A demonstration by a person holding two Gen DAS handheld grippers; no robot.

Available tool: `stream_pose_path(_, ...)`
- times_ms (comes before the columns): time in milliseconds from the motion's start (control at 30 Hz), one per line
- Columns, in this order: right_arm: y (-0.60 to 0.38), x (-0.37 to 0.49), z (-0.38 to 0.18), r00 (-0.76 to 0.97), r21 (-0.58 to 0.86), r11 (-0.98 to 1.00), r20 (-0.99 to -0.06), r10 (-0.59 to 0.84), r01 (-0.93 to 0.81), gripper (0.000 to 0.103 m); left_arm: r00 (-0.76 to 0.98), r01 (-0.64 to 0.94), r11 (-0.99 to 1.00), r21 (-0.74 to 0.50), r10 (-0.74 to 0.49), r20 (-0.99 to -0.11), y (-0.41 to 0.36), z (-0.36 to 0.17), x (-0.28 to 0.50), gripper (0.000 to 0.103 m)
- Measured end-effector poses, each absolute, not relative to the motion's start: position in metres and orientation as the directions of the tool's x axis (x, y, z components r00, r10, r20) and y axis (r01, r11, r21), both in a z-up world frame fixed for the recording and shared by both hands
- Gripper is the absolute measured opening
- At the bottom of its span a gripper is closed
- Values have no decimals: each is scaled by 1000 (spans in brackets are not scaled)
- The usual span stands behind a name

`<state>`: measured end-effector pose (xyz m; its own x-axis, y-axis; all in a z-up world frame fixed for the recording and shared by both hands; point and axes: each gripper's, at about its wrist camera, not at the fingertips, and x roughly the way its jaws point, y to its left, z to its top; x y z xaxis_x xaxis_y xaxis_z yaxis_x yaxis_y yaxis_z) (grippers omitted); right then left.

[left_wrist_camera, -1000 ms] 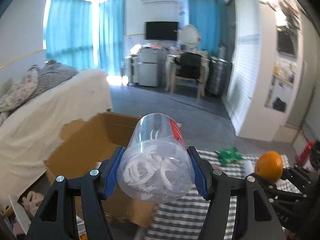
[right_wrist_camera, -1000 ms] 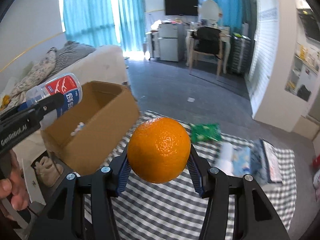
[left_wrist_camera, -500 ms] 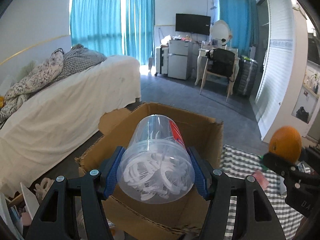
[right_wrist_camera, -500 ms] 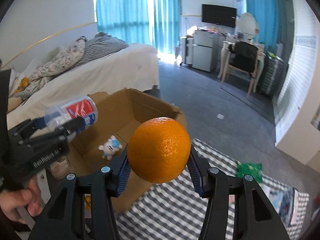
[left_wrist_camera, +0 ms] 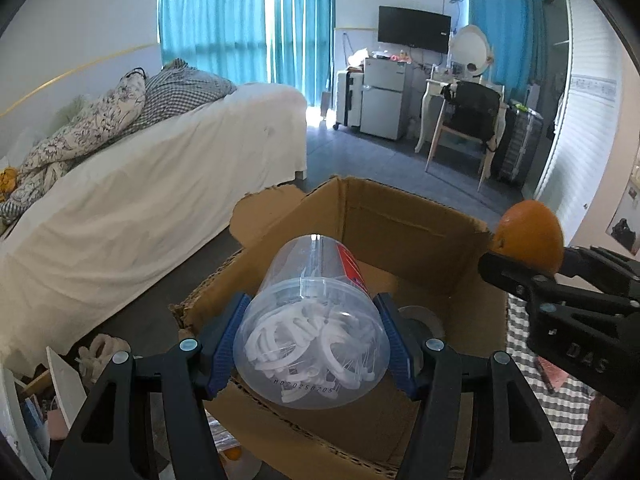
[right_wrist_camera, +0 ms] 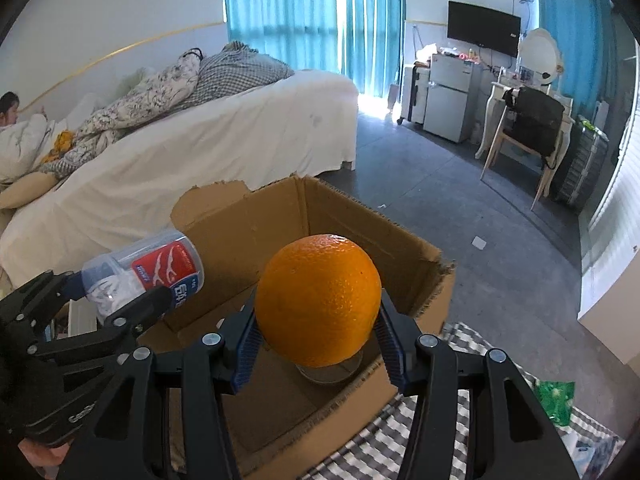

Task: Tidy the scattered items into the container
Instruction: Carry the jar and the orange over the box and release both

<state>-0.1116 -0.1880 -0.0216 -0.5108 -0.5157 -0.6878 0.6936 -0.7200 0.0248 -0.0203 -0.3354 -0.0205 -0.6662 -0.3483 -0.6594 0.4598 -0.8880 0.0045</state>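
My left gripper (left_wrist_camera: 312, 344) is shut on a clear plastic jar (left_wrist_camera: 316, 320) with a red label, full of white floss picks, held above the open cardboard box (left_wrist_camera: 400, 216). In the right wrist view the same jar (right_wrist_camera: 148, 276) hangs over the box's left side. My right gripper (right_wrist_camera: 318, 340) is shut on an orange (right_wrist_camera: 318, 300), just above the box (right_wrist_camera: 348, 208) near its front right corner. The orange (left_wrist_camera: 528, 240) also shows at the right edge of the left wrist view. A round lid-like object (left_wrist_camera: 420, 320) lies on the box floor.
A white-sheeted bed (right_wrist_camera: 200, 144) stands left of the box. A grey striped cloth (right_wrist_camera: 380, 440) lies under the box's near side, with a green packet (right_wrist_camera: 556, 396) on it. A chair (right_wrist_camera: 532, 132), a desk and a small fridge (right_wrist_camera: 452, 100) stand at the back wall.
Both grippers have swung left from the striped cloth to over the box, each keeping its grip. The box now fills the middle of both views.
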Motion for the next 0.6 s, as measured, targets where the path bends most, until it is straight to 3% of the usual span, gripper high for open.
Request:
stream_pose_path(333, -195, -123, -32, -511, 15, -727, -702, -497, 687, 54, -649, 477, -879, 12, -362, -669, -351, -27, -20, 65)
stream_pose_path(367, -193, -122, -30, -525, 6, -734, -694, -492, 679, 62, -649, 476, -879, 11, -360, -670, -351, -28, -21, 65)
stream_pose_path(400, -191, -121, -27, -546, -6, -745, -684, -484, 667, 77, -649, 474, -881, 10, -357, -671, -351, -28, -21, 65)
stream_pose_path(433, -188, -120, -24, -567, -16, -755, -671, -477, 655, 82, -649, 472, -882, 10, -355, -673, -350, -29, -21, 65)
stream_pose_path(600, -171, -117, -10, -628, -45, -791, -635, -449, 610, 85, -655, 450, -893, 5, -334, -677, -341, -32, -24, 65)
